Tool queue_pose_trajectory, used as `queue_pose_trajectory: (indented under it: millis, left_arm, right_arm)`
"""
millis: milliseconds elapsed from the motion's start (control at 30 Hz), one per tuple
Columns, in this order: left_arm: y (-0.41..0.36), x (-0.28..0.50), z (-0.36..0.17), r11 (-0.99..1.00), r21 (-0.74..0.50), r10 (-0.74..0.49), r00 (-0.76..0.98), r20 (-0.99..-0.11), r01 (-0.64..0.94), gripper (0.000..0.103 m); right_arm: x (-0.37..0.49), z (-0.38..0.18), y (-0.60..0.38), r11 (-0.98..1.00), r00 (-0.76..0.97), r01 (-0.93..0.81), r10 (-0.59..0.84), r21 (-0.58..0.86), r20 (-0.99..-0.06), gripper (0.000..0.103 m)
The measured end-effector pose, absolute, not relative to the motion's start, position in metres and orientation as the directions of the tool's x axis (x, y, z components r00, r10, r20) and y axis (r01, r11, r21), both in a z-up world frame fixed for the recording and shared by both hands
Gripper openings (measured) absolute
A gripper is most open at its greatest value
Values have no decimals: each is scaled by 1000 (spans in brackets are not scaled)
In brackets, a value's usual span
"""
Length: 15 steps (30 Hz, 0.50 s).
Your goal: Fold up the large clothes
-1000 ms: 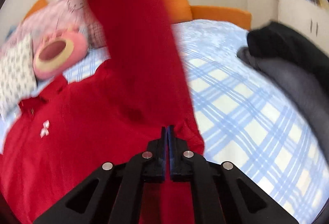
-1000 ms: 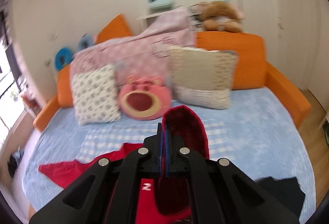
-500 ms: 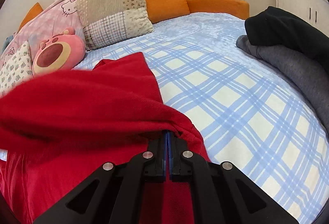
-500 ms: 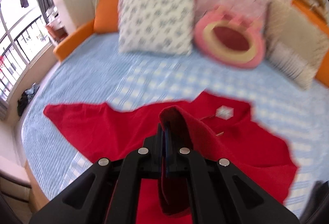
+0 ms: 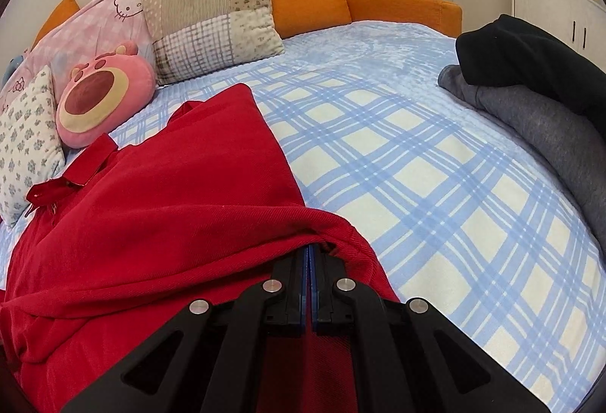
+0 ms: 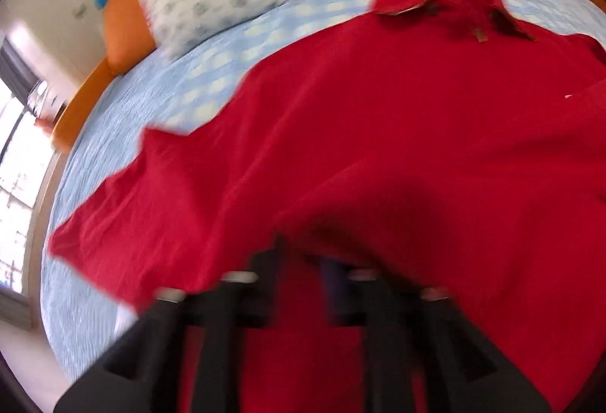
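the red shirt [image 5: 159,208] lies spread on the bed [image 5: 435,185], over its blue-and-white checked cover, filling the 7 to 10 o'clock part of the left wrist view. its collar [image 5: 72,178] points toward the pillows at about 9 o'clock, and one side is folded over onto the body, with a straight folded edge running from 11 o'clock down toward the centre.

the left tool [image 5: 310,254] sits at 6 o'clock in its own view, jaws pressed together on a pinch of the red shirt's edge, the cloth bunching over the tips.

the right wrist view is blurred. the right tool [image 6: 306,261] is at 6 o'clock, its jaws opening; red cloth drapes over and between the fingers, and i cannot tell whether any pad presses on it. from here the shirt [image 6: 378,147] spreads from 8 o'clock to 3 o'clock, a sleeve reaching out at 8 o'clock.

a pink bear cushion [image 5: 102,98] and a patchwork pillow [image 5: 216,19] rest at 10 to 11 o'clock, near the collar. a black garment [image 5: 530,64] lies on a grey garment [image 5: 549,132] at 2 to 3 o'clock, well apart from the shirt.
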State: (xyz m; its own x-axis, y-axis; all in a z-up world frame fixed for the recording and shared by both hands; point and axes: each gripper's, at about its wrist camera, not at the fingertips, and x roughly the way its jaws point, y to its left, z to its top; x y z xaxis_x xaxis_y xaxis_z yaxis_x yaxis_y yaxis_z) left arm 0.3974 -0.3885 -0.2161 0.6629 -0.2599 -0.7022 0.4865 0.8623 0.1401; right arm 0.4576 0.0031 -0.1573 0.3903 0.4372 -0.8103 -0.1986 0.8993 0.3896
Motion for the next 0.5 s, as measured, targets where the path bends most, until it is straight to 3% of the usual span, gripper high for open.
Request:
queue_pose_trajectory:
  millis: [33,133,233,300,433,467,500]
  left_arm:
    - [-389,397,-216,862,143,-258,663,-703,487,5]
    - [-388,398,-216,863,128,-267,656,-706,489,5]
    - [-381,402,-215,867,73,-300,632,-715,494,6]
    - [-374,408,-214,866,7,-339,596,-728,500,7]
    - [-337,437,-214,809,-299,-524,388,-758,507,11]
    - [-326,444,-210,795,-355,-551,339,-762,492,20]
    - [-317,445,-205,795,-371,-554,324,-767,480,44]
  right_arm:
    - [451,-156,16,884,321,-238,462,402,-827,98]
    - [426,-156,47,796,67,-240,585,556,-808,98]
    - [402,-139,58,744,-49,-240,632,623,-773,98]
    - [387,-113,57,722,-65,-288,640,629,-765,98]
    - [369,-34,37,691,34,-449,646,566,-762,98]
    - [366,-6,28,689,88,-505,640,520,-763,98]
    - [370,17,22,688,130,-542,637,483,-760,98]
